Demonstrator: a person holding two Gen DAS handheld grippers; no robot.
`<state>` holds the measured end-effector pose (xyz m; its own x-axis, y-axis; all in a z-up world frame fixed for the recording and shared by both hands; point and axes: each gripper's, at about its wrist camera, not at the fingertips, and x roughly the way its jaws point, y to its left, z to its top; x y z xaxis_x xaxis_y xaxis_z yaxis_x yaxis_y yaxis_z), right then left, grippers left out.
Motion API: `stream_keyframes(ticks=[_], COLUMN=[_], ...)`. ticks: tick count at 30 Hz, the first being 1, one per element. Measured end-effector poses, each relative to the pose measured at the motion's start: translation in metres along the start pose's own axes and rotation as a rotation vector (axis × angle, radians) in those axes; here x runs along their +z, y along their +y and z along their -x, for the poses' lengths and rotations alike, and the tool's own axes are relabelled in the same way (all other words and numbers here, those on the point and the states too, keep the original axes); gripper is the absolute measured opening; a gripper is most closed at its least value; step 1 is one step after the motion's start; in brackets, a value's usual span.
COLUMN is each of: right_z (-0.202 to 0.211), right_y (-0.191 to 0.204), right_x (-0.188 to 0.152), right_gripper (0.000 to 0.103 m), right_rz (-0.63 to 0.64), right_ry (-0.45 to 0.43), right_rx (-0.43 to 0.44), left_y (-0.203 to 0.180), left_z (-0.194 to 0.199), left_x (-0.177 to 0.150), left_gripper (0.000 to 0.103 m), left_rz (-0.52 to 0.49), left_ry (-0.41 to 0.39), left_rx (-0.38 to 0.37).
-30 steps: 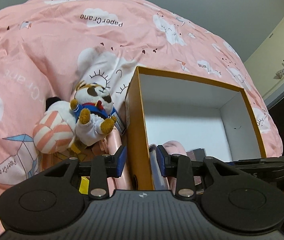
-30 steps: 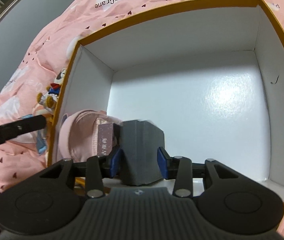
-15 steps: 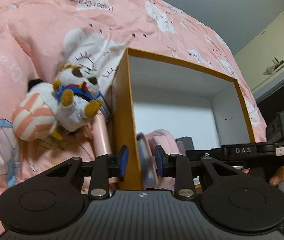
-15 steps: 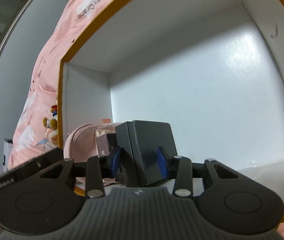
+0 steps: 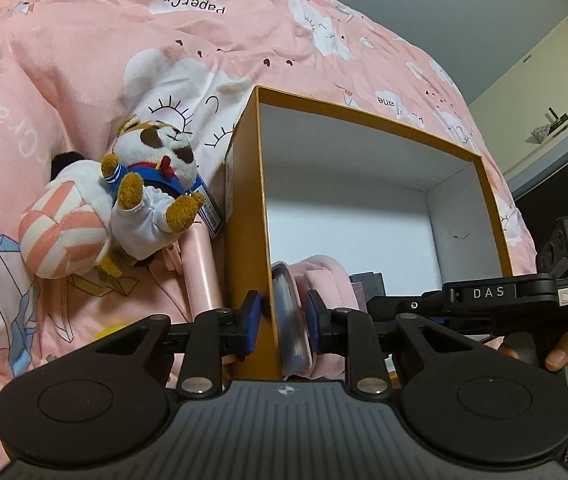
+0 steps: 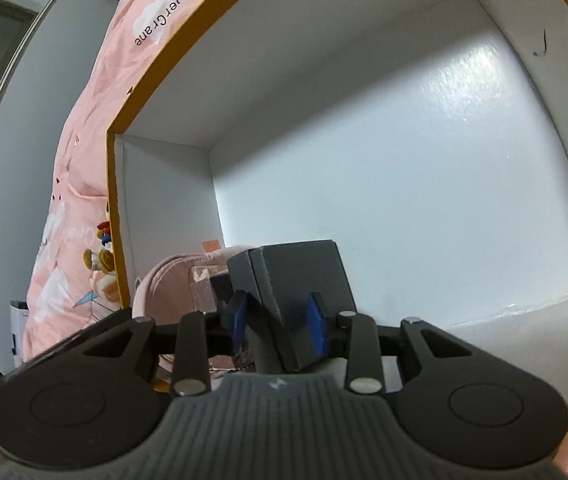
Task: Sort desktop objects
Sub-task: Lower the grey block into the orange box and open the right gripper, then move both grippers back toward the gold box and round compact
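Sorting onto a pink quilt (image 5: 84,60), you have both grippers at the orange box (image 5: 244,208).
Your white-lined box lies open on the quilt. At nine o'clock of it, a plush dog (image 5: 152,184) leans on a striped plush (image 5: 64,236), with a pink tube (image 5: 202,268) just beside the box wall. Your right gripper (image 6: 280,320) sits low in the box, jaws closing with the dark grey block (image 6: 303,284) between the blue pads. Your left gripper (image 5: 282,318) straddles the box's near wall, clamped on wall and round disc (image 5: 289,312) together.
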<state>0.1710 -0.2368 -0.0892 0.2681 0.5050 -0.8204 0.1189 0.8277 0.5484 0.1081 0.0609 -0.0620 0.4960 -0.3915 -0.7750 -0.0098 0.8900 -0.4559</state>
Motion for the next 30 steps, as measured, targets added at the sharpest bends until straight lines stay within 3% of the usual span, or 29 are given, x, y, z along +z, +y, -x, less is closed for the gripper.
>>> stream_keyframes(ticks=[5,13,16,21,26,30], right_z=[0.003,0.022,0.033,0.053,0.065,0.051], right_y=[0.006,0.031,0.04,0.052,0.073,0.083], right_x=[-0.004,-0.023,-0.034,-0.058,-0.087,-0.106], right_gripper=[0.035,0.035,0.035,0.035,0.036,0.036], right_rz=[0.058,0.263,0.349,0.455,0.61,0.701], right_ry=[-0.025,-0.136,-0.199,-0.323,-0.379,-0.276], right_rx=[-0.025,-0.128,-0.122,-0.07,-0.012,-0.028], left_y=[-0.005,-0.018,-0.022,-0.025,-0.027,-0.026], left_z=[0.002,0.03,0.041,0.062,0.073,0.07], left_x=[-0.001,-0.012,-0.018,-0.026,-0.036,-0.053], left_gripper=[0.027,0.027,0.027,0.027,0.028,0.029], left_rz=[-0.028,-0.107,-0.139,-0.184,-0.236,-0.261], left_ry=[-0.01,-0.12,-0.171,-0.21,-0.153,-0.067], left_rx=[0.036,0.086,0.117,0.103,0.099,0.099])
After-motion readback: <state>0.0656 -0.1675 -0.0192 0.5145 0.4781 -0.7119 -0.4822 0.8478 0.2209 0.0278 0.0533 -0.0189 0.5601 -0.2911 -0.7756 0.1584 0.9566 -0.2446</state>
